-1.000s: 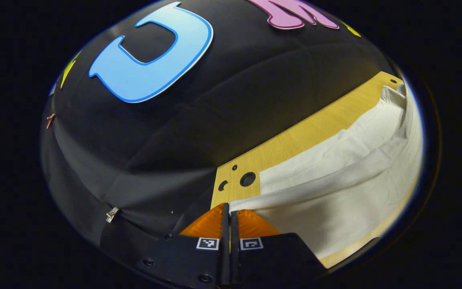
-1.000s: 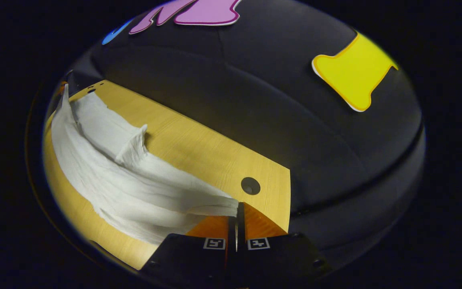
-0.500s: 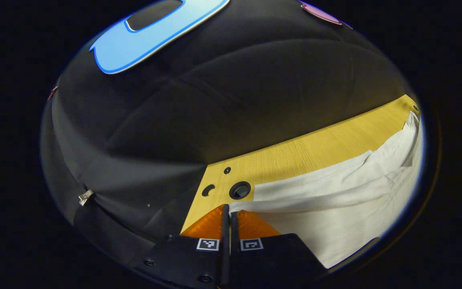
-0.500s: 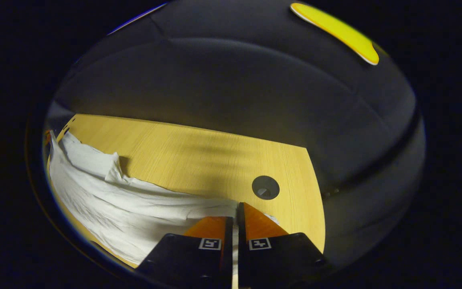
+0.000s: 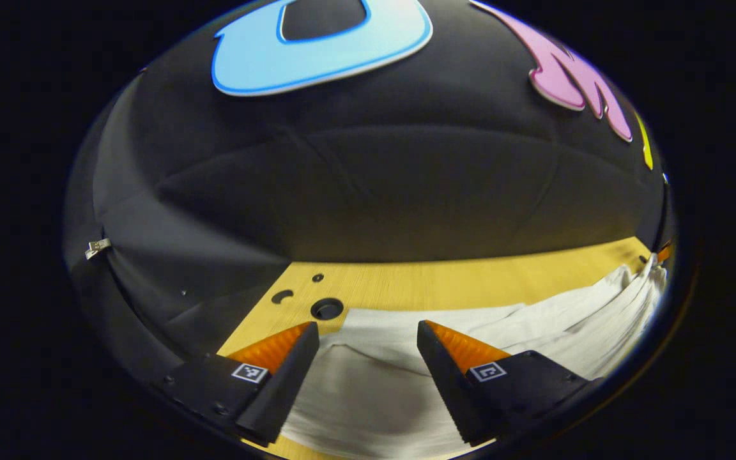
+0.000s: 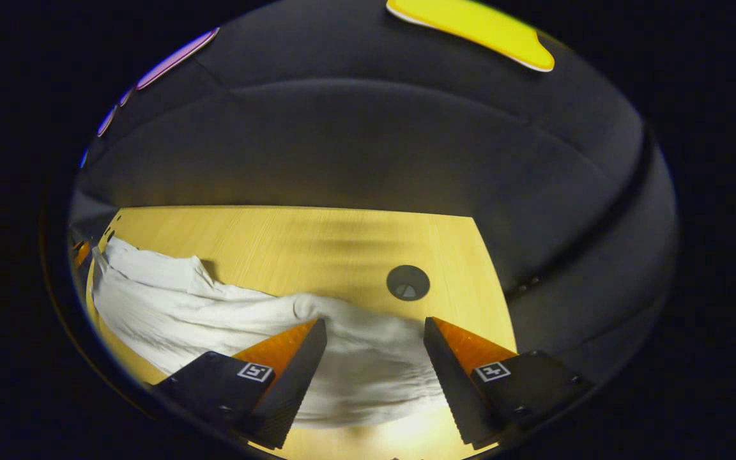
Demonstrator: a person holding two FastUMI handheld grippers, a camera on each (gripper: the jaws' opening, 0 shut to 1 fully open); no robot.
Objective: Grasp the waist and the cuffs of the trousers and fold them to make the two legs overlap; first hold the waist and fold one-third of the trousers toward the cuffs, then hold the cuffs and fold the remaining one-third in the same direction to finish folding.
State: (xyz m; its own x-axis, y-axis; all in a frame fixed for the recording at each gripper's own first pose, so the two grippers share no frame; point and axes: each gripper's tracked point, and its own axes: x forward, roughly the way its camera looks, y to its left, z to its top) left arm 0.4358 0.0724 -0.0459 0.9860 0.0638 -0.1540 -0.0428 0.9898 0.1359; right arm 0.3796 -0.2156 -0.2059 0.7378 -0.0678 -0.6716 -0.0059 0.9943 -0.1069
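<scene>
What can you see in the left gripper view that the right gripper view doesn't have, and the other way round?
Left gripper view: a metal clip on the booth wall and three holes at the table's corner. Right gripper view: one round capped hole and a raised peak of cloth. Shared: white trousers on the wooden table, under the open left gripper and open right gripper.

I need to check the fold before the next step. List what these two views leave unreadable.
- Left gripper view: the open left claw covers parts of the trousers; their near edge is cut off by the picture's bottom edge.
- Left gripper view: the far trouser end is squeezed small at the rim, so waist or cuffs cannot be told.
- Right gripper view: the right claw hides cloth; whether the legs overlap evenly is unclear.
</scene>
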